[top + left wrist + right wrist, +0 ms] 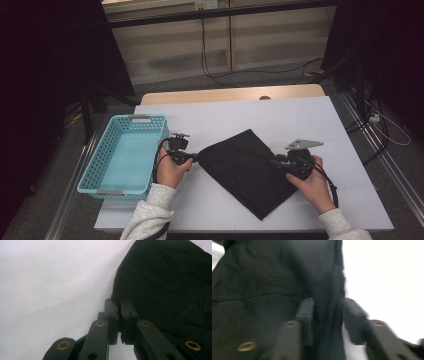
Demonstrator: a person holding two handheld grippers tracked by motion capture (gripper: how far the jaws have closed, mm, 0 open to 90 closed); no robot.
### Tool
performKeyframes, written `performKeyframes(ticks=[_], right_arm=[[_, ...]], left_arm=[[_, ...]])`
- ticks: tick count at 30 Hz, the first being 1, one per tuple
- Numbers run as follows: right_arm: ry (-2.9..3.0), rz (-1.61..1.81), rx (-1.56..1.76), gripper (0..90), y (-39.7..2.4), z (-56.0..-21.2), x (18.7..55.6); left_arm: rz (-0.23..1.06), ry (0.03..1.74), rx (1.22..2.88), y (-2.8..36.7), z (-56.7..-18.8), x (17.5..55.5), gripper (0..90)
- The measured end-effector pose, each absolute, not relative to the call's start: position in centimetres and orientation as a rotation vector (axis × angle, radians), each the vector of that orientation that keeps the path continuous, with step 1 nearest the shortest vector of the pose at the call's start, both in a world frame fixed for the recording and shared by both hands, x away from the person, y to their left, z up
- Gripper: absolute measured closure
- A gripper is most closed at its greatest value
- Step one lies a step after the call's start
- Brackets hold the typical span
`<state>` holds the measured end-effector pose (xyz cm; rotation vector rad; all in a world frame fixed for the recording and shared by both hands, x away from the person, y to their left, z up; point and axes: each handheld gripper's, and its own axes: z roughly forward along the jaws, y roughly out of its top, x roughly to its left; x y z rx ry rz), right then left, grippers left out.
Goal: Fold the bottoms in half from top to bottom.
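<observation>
1. Right now the job in hand looks like folding the black cloth [245, 170], which lies flat as a diamond in the middle of the white bench [300, 115], a corner pointing to each side
2. Over on the left, the left hand-held gripper [192, 158] has its jaws all but closed, pinching the cloth's left corner [117, 298] between them
3. Across from it, the right hand-held gripper [278, 162] sits at the right corner with its jaws partly apart; a ridge of cloth [327, 315] runs between them, but the blurred close view doesn't let me say the pads press on it
4. Next, to my eye, the right jaws need to close firmly on that ridge, then both corners lift together and carry across for a fold
5. Beside the left hand, the turquoise basket [100, 155] stands waiting, well apart from the cloth
</observation>
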<state>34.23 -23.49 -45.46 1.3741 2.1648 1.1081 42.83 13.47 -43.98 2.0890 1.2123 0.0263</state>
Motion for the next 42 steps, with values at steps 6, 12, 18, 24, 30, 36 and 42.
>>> performKeyframes(ticks=[6,12,18,24,30,36,42], right_arm=[[2.195,1.122,1.4,39.6,-24.1,-45.4,33.1],[2.215,1.118,1.453,37.8,-24.6,-46.6,32.1],[2.219,1.104,1.426,46.4,-23.7,-46.7,30.9],[2.206,1.132,1.452,59.9,-23.7,-46.8,30.8],[2.202,1.161,1.465,72.6,-23.6,-46.9,30.7],[2.209,1.187,1.482,79.6,-23.6,-46.9,30.5],[2.218,1.185,1.459,80.1,-23.5,-46.9,30.5]], left_arm=[[0.016,1.205,2.092,13.5,-43.8,42.8,84.2],[0.004,1.204,2.087,13.7,-43.8,42.7,84.1],[0.001,1.211,2.08,14.0,-44.0,42.7,84.1],[0.0,1.219,2.081,13.9,-44.0,42.7,84.4],[-0.003,1.212,2.095,13.9,-43.8,42.9,84.5],[0.011,1.209,2.105,13.9,-43.9,42.8,81.9],[0.092,1.198,2.086,13.8,-43.7,43.0,55.9]])
